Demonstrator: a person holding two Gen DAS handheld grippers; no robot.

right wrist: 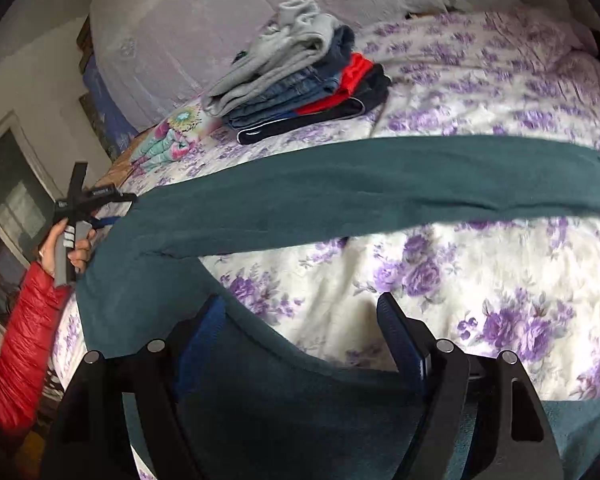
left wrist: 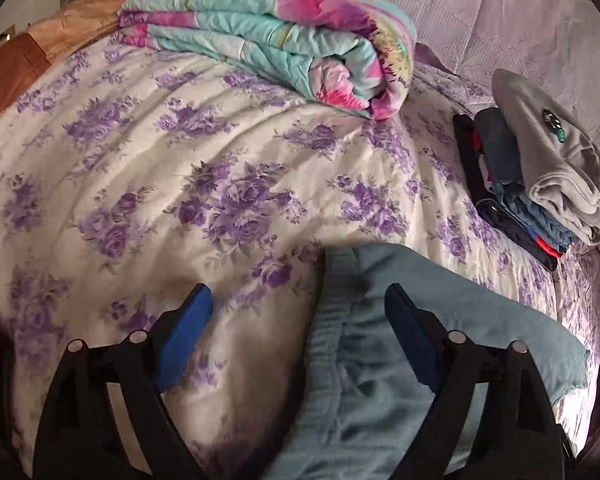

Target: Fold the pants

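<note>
Although both claws hang over the bed (left wrist: pixel 148 168), neither grasps anything: the left claw (left wrist: pixel 298 316) stands released with the waistband end of the teal pants (left wrist: pixel 364 360) running up between its fingers, and the right claw (right wrist: pixel 300 320) is likewise spread wide above the cloth. Seen from the right wrist, the pants (right wrist: pixel 340 192) lie flat on the floral cover, one leg stretching long from left to right across the bed, well short of the pile of folded clothes (right wrist: pixel 296 84). Judging by this, the waistband end lies nearest the left claw, while the leg's far end lies off to the right, the right claw's side.
</note>
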